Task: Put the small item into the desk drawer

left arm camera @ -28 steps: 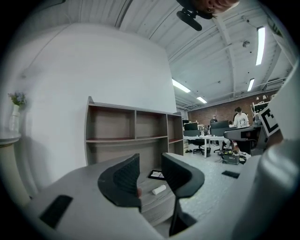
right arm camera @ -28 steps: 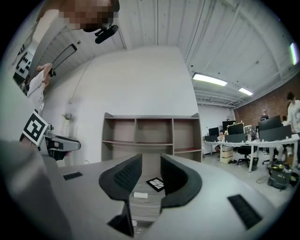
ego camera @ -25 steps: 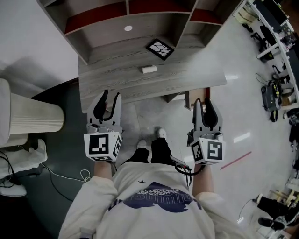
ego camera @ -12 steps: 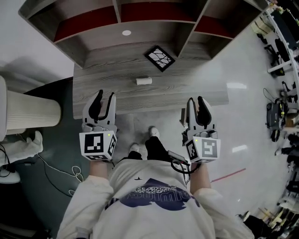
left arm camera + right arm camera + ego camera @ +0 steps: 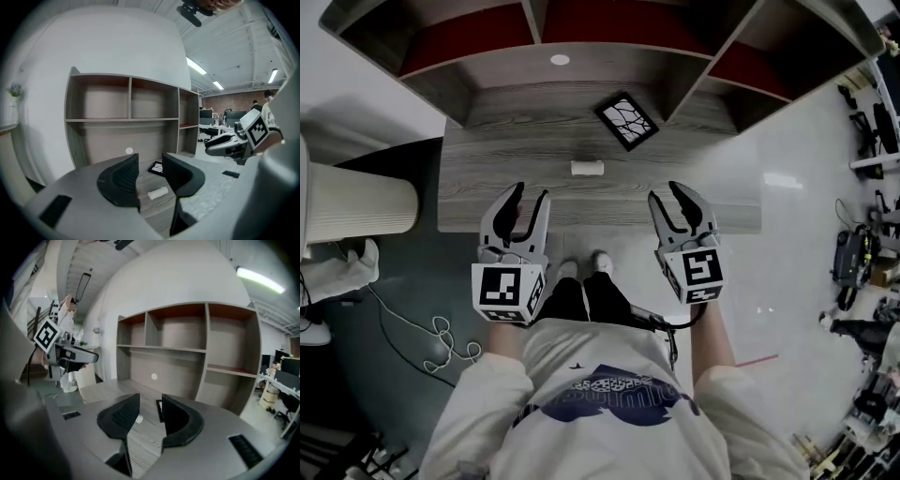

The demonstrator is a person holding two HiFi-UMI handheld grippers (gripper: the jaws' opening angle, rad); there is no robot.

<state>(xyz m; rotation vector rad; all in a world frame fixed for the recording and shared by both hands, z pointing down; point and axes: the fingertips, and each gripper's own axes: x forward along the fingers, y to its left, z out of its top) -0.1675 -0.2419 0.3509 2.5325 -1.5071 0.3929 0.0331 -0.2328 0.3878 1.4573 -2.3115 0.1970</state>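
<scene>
Grippers at bench (image 5: 487,202) front edge
Left gripper (image 5: 531,193) and right gripper (image 5: 667,192) jaws spread, just opened wider, empty; white roll (image 5: 587,168) apart, mid-bench.

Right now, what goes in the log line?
left tool: just opened wider, empty | right tool: just opened wider, empty | small item: lying on desk, untouched
</scene>
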